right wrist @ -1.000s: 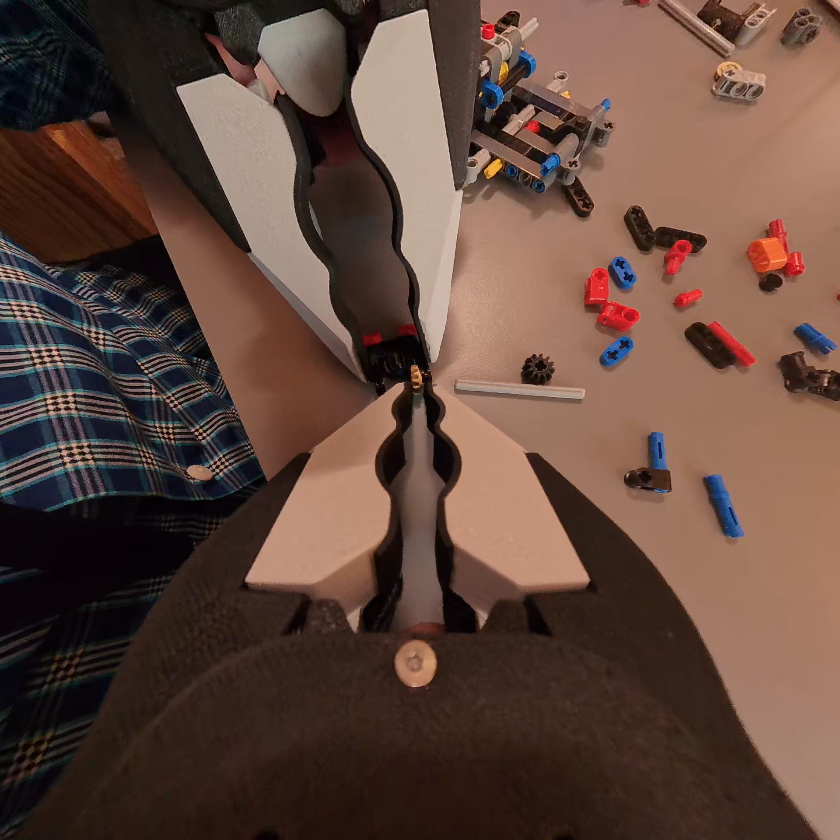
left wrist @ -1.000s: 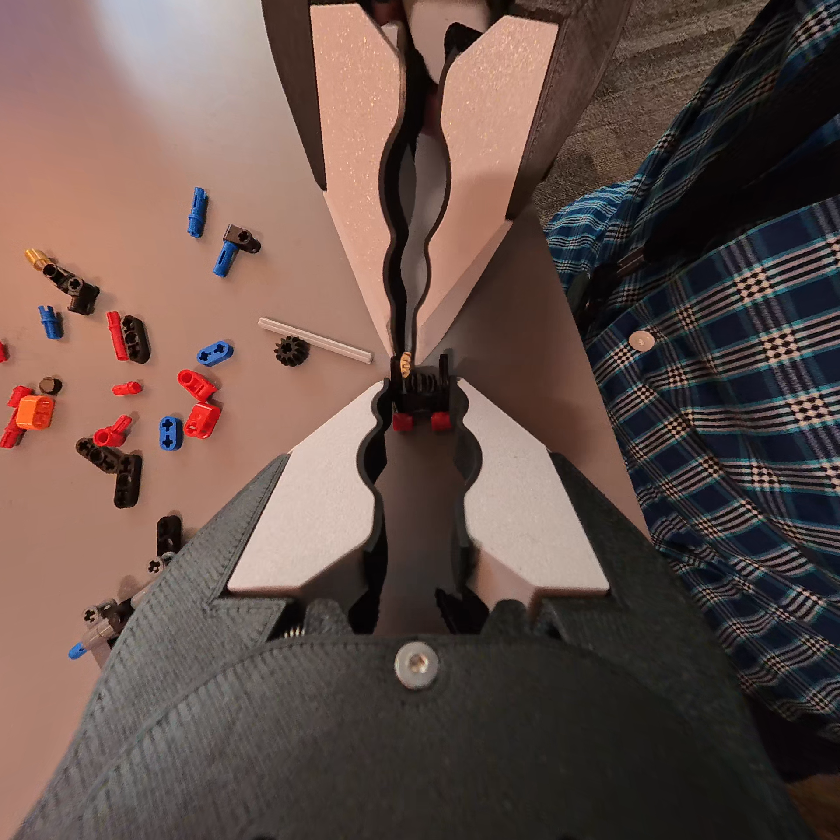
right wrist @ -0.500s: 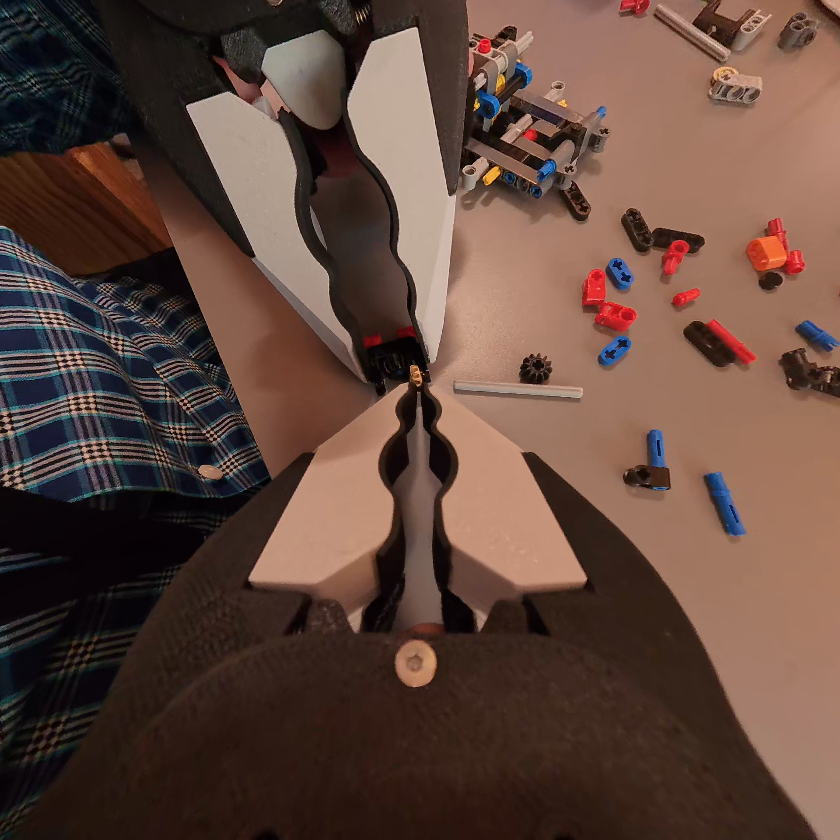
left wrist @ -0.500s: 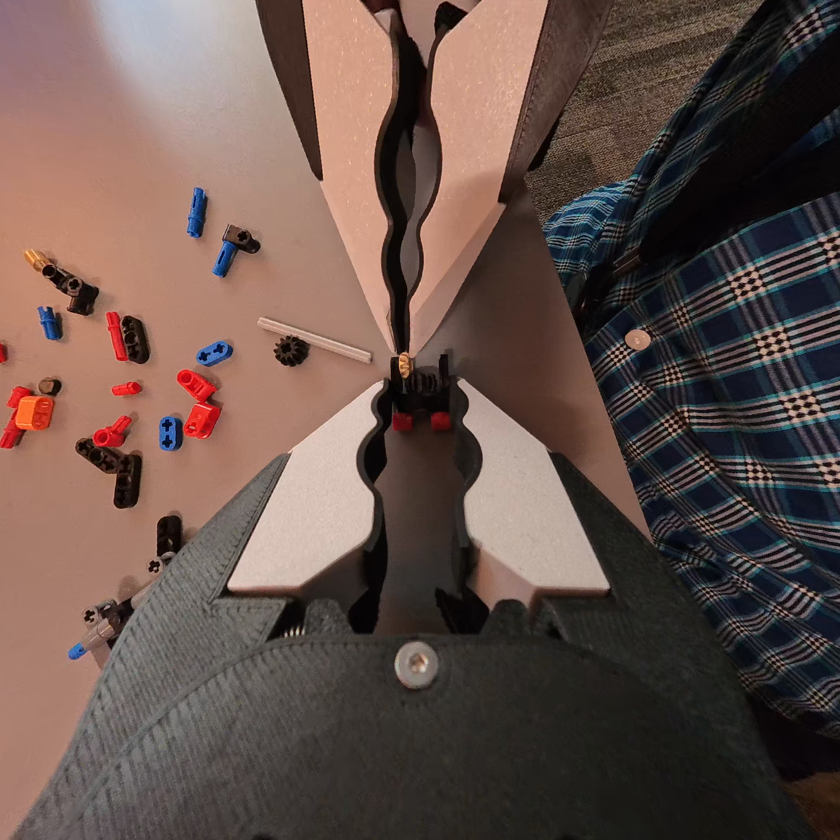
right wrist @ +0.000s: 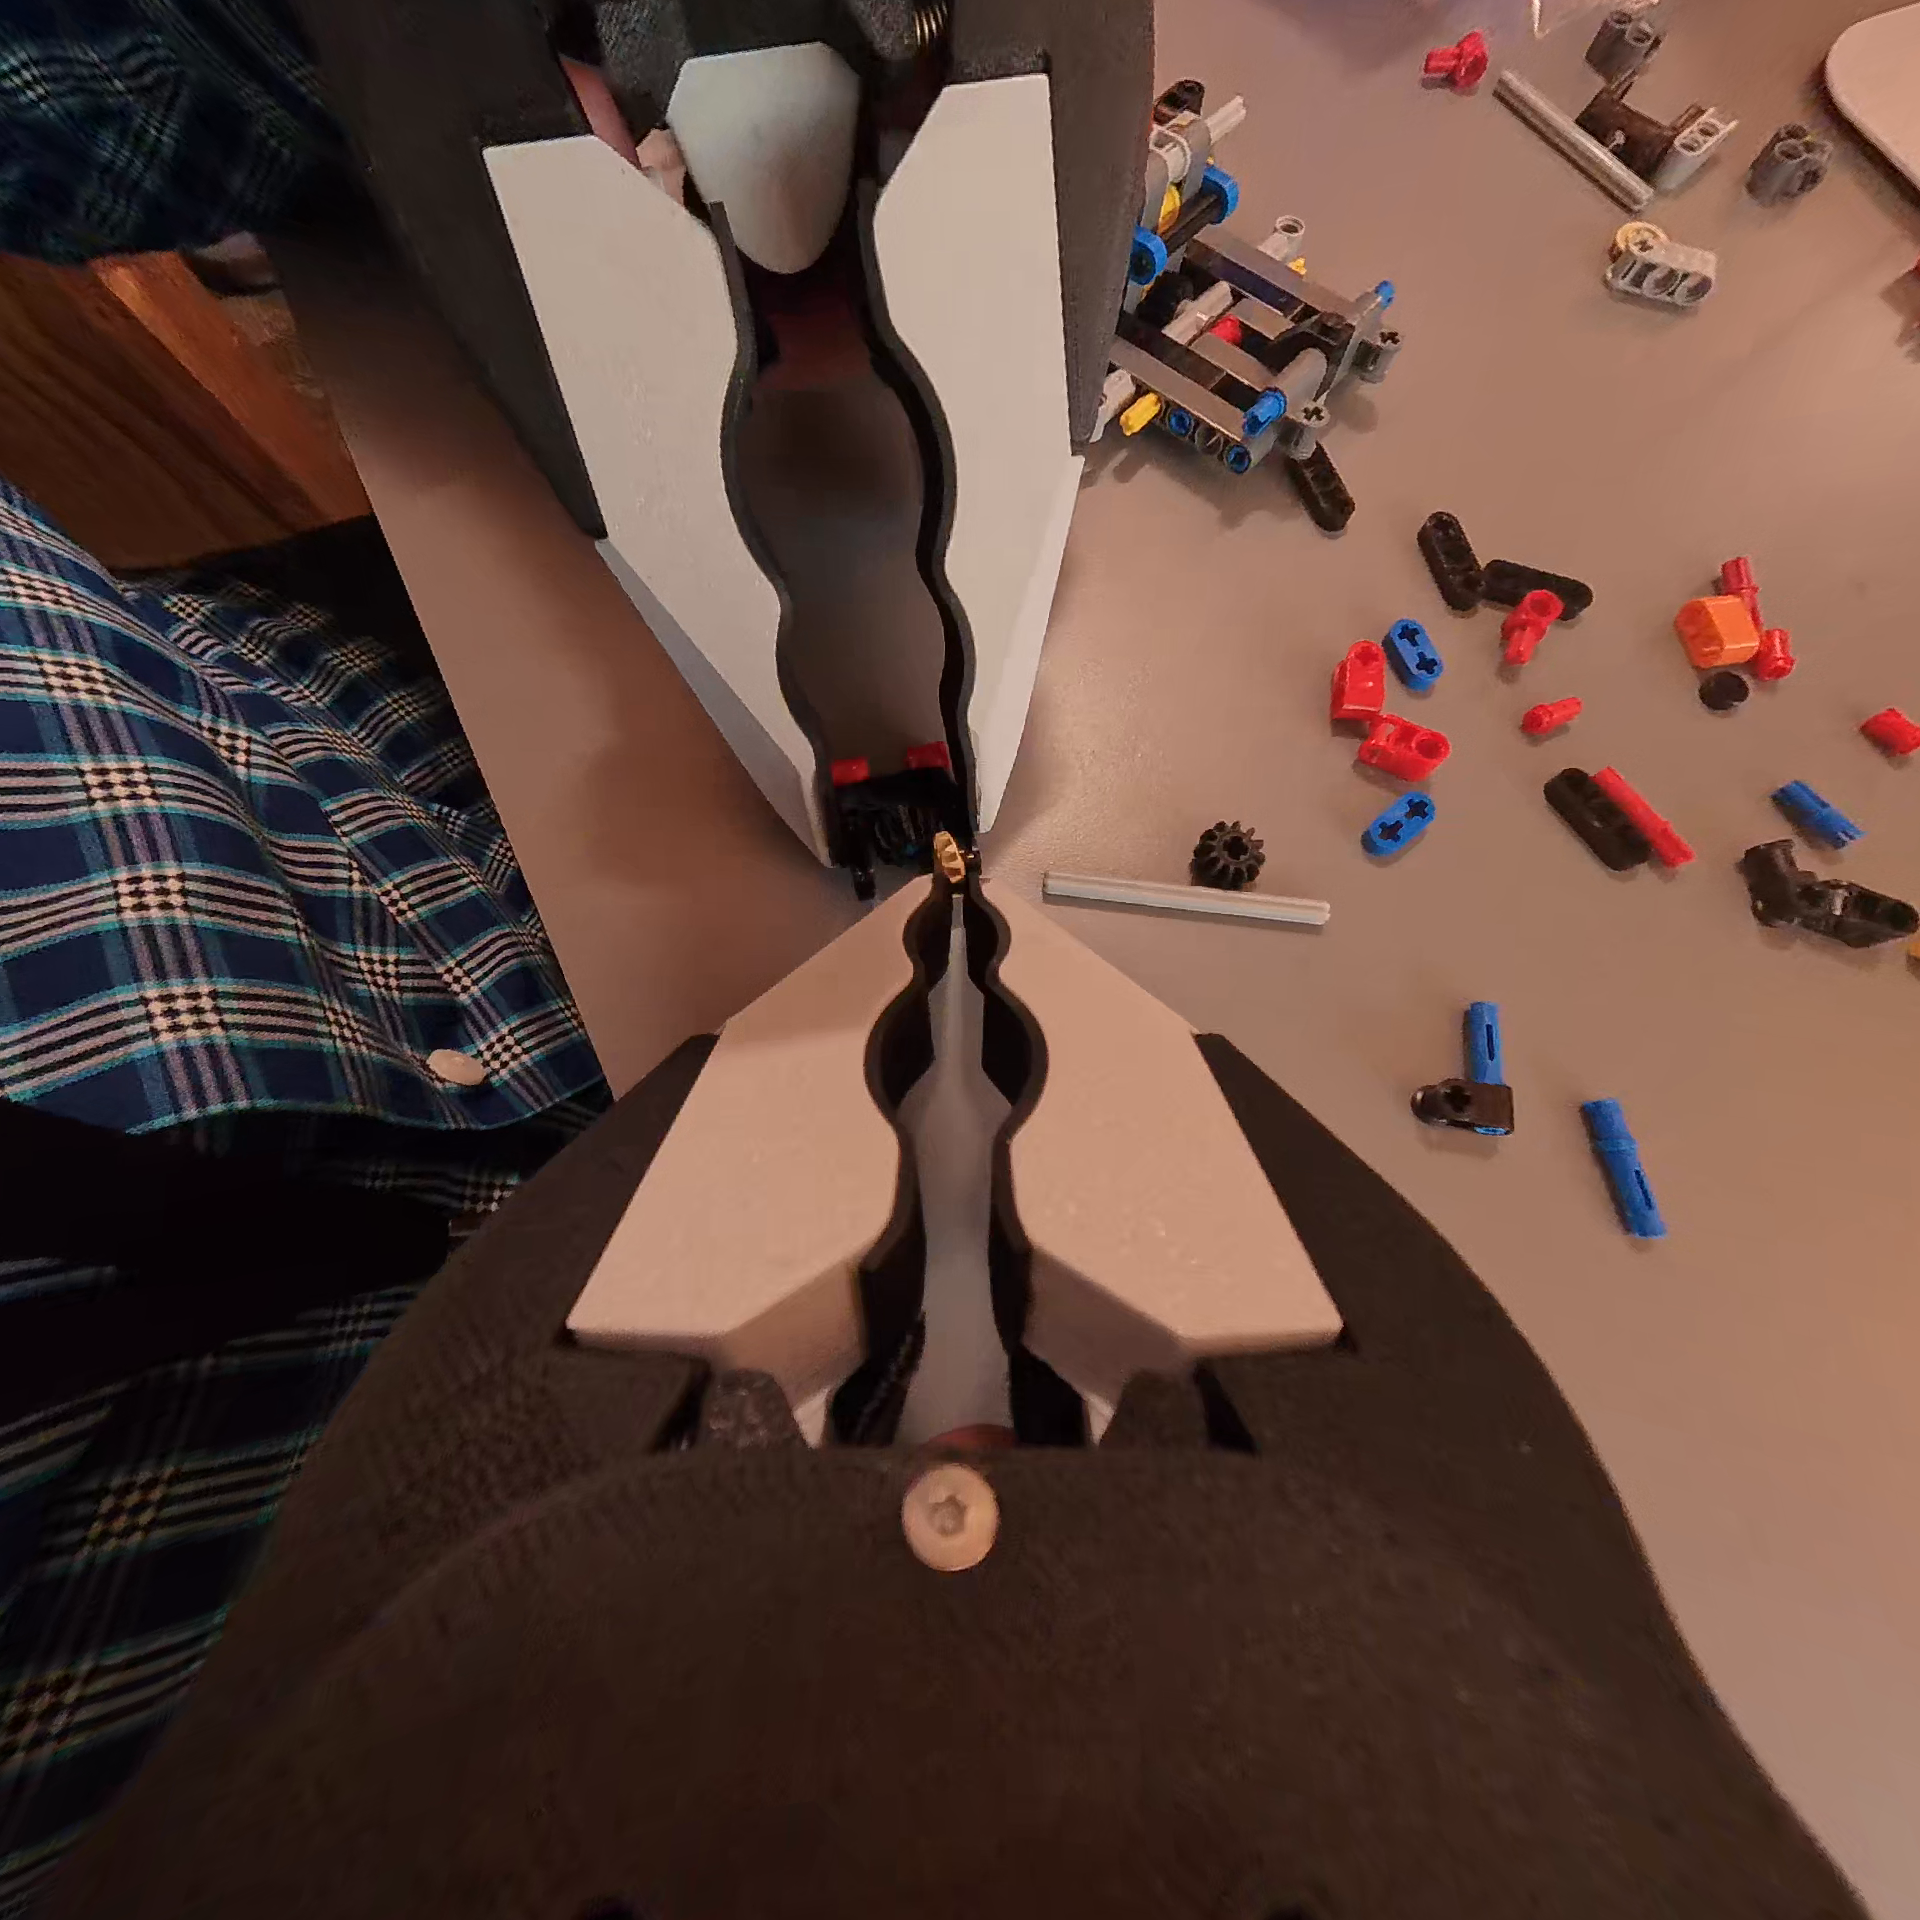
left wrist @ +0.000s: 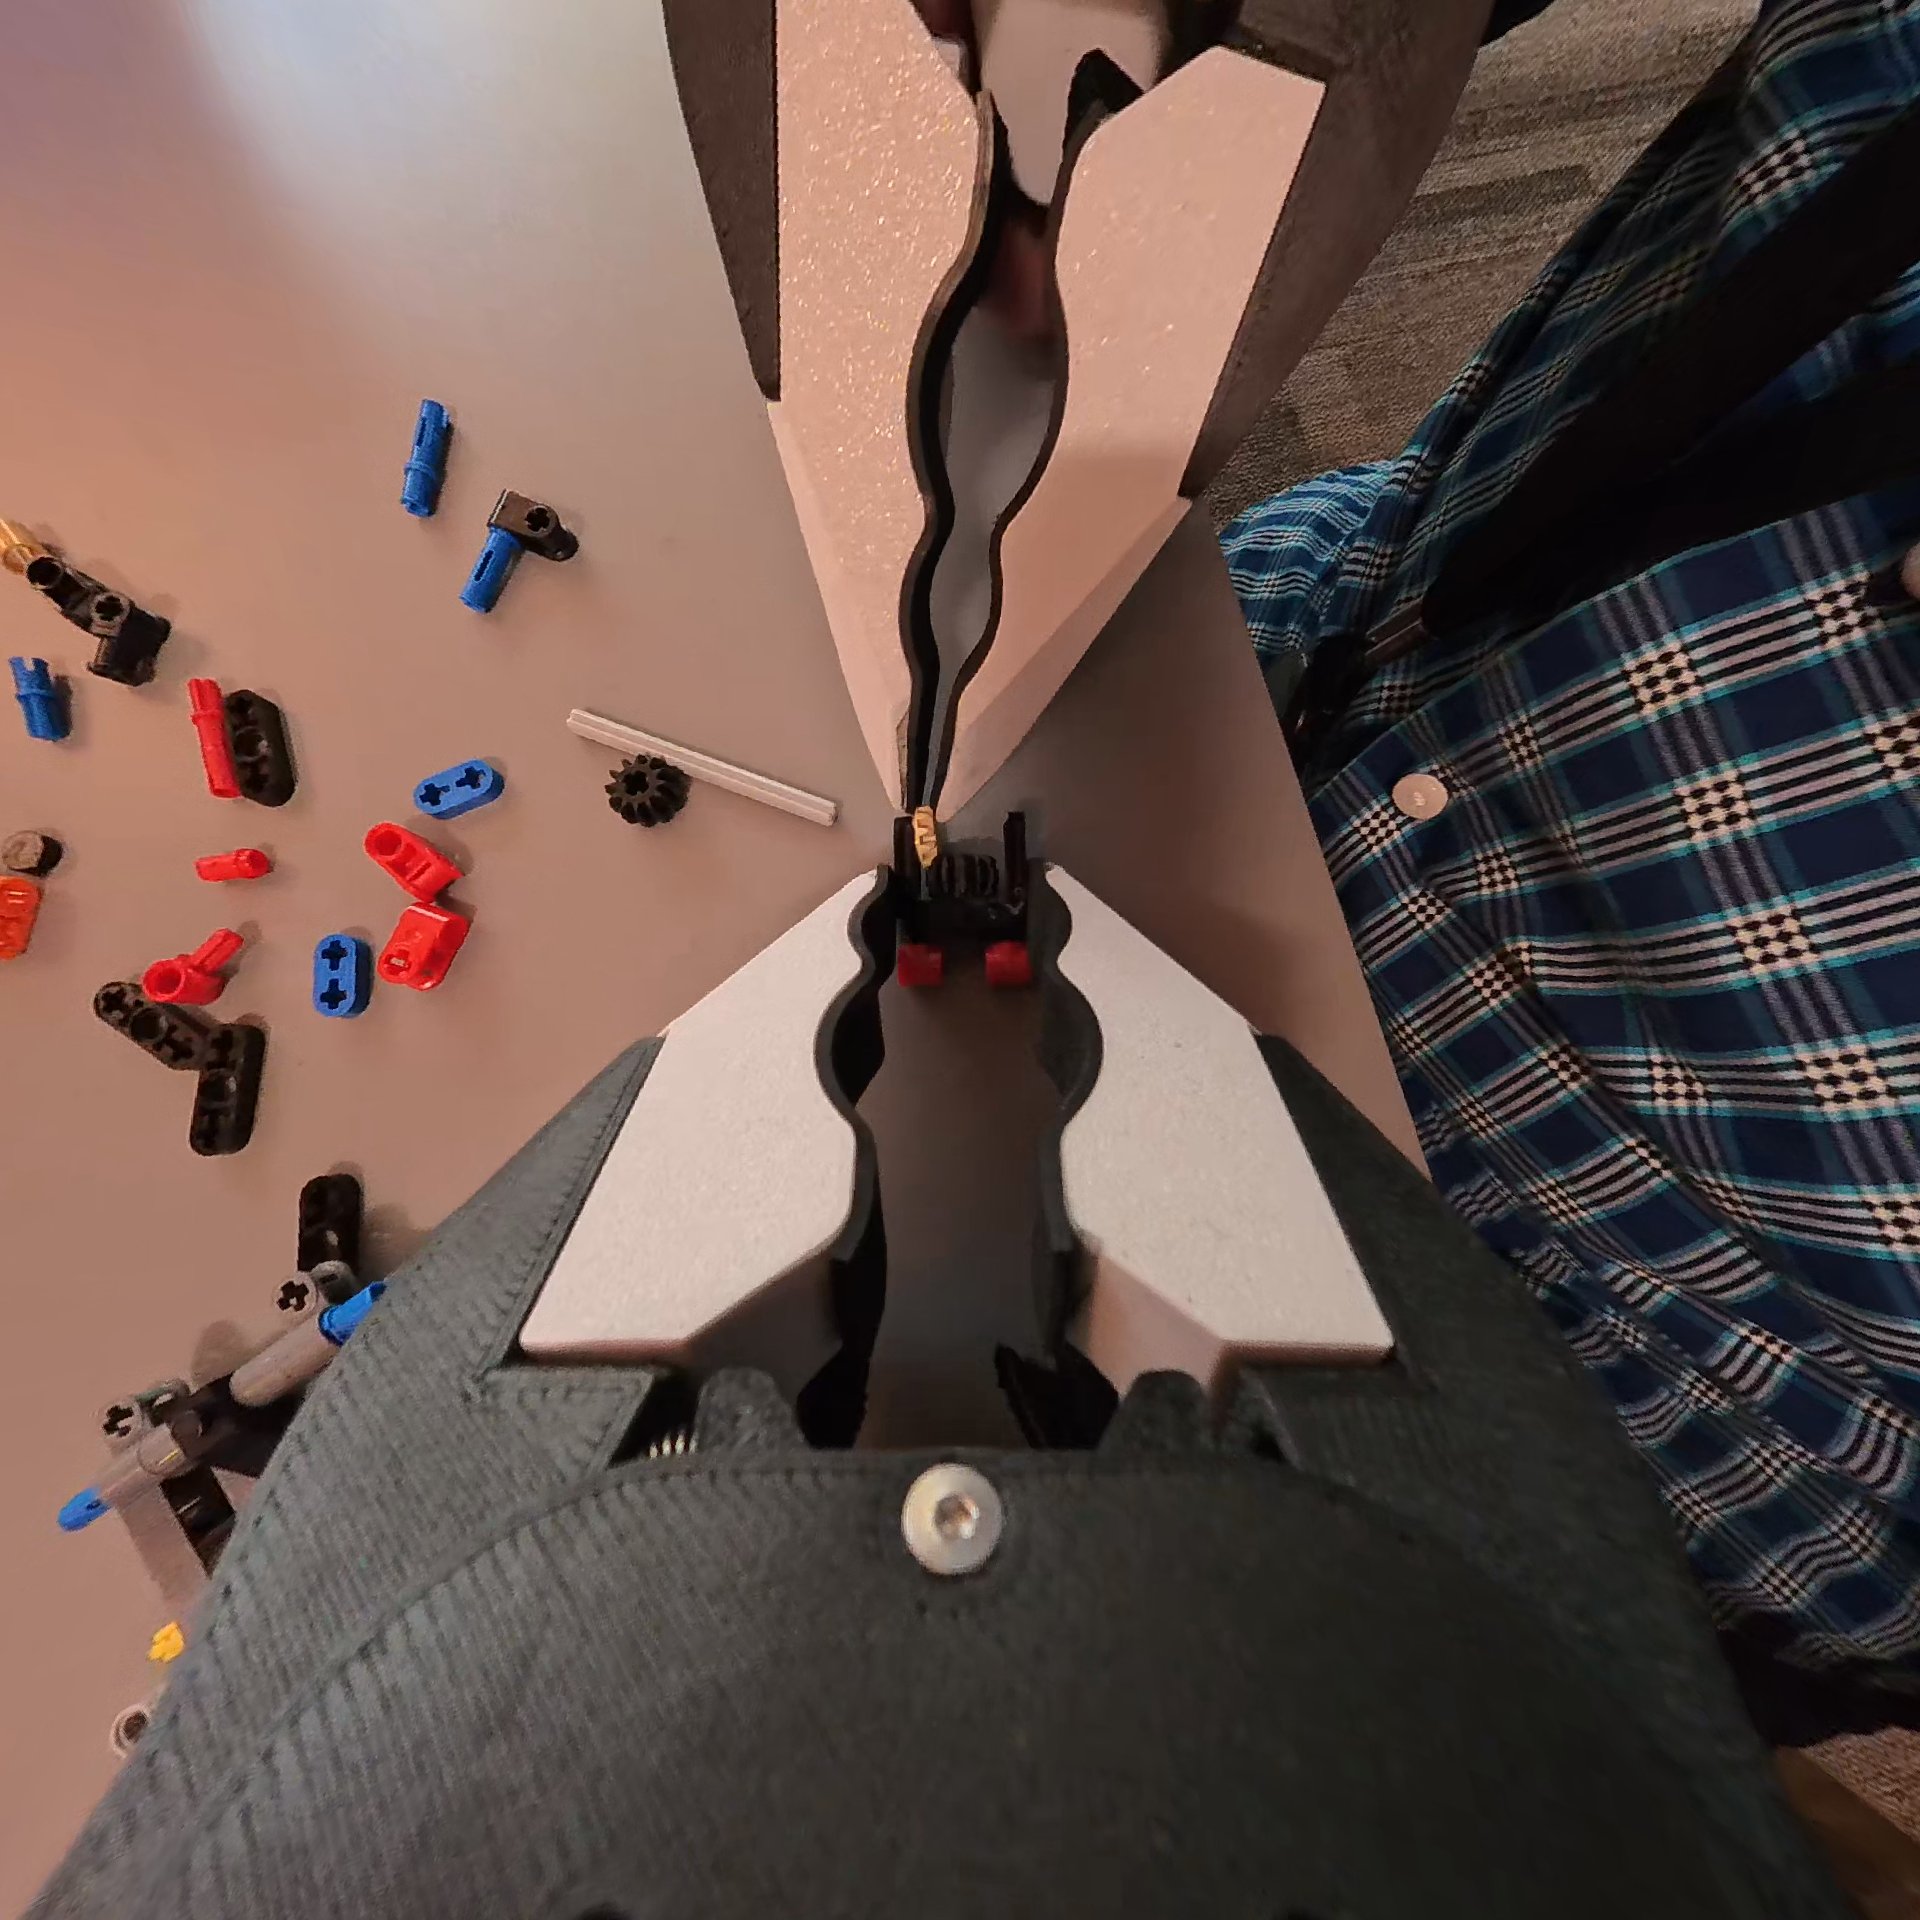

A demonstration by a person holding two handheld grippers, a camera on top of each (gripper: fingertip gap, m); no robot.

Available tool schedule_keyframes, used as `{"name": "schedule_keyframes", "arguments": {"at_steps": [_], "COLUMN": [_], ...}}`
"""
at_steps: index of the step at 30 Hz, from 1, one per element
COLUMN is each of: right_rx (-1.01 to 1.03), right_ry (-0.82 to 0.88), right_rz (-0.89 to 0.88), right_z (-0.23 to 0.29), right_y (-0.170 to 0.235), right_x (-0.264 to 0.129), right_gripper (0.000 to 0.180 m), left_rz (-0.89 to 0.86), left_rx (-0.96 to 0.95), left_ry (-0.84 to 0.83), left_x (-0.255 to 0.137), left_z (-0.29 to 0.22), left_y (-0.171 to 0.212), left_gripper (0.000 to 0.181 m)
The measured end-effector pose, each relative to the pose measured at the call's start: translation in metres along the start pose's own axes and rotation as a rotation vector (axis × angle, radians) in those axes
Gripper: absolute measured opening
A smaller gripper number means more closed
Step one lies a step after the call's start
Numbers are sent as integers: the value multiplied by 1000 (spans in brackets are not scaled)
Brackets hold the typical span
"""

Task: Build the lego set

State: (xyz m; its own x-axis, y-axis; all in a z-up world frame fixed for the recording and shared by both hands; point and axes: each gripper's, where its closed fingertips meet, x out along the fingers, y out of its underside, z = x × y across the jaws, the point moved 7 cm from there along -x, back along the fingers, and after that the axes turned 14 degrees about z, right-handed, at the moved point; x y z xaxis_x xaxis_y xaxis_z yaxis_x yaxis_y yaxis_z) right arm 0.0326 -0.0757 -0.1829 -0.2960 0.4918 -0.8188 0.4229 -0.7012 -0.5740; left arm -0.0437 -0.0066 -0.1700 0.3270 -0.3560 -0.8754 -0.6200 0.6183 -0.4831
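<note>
My left gripper (left wrist: 964, 883) is shut on a small black assembly (left wrist: 961, 894) with two red pins (left wrist: 920, 964) at its near end. My right gripper (right wrist: 948, 878) is shut on a small tan piece (right wrist: 948, 854) and holds it against the black assembly's left corner (right wrist: 894, 816). In the left wrist view the tan piece (left wrist: 923, 831) sits at the tip of the right gripper (left wrist: 920, 800), which comes in from the top. Both grippers meet tip to tip above the table, near its edge.
Loose red, blue and black pieces lie scattered on the grey table (right wrist: 1403, 675). A black gear (right wrist: 1226, 854) and a grey axle (right wrist: 1184, 899) lie close to the tips. A larger partly built frame (right wrist: 1236, 343) stands farther back. A person in a plaid shirt (left wrist: 1662, 935) sits at the table's edge. My two grippers' fingertips are within a few centimetres of each other. The grey axle (right wrist: 1184, 899) lies around 4 cm away from my right fingertips.
The right gripper has tilted and shifted slightly against the left one, with the tan piece staying pressed at the black assembly. The left gripper has stayed almost still.
</note>
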Motion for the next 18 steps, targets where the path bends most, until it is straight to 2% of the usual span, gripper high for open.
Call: {"name": "schedule_keyframes", "arguments": {"at_steps": [1,18], "right_rx": [-1,15], "right_ry": [-1,-61], "right_rz": [1,-37], "right_z": [0,-4], "right_y": [0,4], "right_x": [0,-7], "right_gripper": [1,8], "left_rz": [0,-4], "left_rx": [-2,-10], "left_ry": [1,3], "left_x": [0,-1], "left_z": [0,0], "left_y": [0,-1], "left_gripper": [23,23]}}
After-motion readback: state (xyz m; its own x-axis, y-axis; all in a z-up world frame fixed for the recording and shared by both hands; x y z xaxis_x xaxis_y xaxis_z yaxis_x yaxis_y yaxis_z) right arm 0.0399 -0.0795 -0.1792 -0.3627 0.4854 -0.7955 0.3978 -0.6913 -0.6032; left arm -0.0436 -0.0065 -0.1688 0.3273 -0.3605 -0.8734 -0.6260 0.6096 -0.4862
